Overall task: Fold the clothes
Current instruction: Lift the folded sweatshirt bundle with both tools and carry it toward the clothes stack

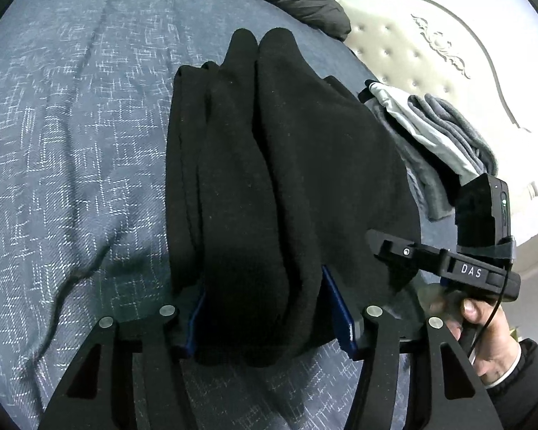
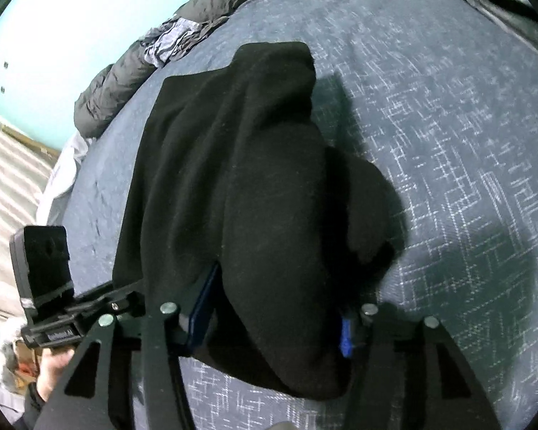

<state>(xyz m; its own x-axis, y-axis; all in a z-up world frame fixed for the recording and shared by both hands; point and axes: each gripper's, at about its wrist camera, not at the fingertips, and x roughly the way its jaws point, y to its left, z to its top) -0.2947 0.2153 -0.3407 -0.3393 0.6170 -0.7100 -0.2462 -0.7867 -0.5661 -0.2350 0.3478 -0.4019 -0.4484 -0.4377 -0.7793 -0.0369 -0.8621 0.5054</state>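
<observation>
Left wrist view: the left hand-held gripper [image 1: 265, 308] clamps a bunched edge of the black garment [image 1: 269, 150], which lies on the bed [image 1: 71, 125].

Right wrist view: the right hand-held gripper [image 2: 272, 319] grips another bunch of it — a fold appears underway. Next move likely calls for carrying both edges across together, evenly.

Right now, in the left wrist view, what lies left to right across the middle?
Blue patterned bedspread → black garment clamped in the left gripper → grey and white clothes pile → cream tufted headboard.
</observation>
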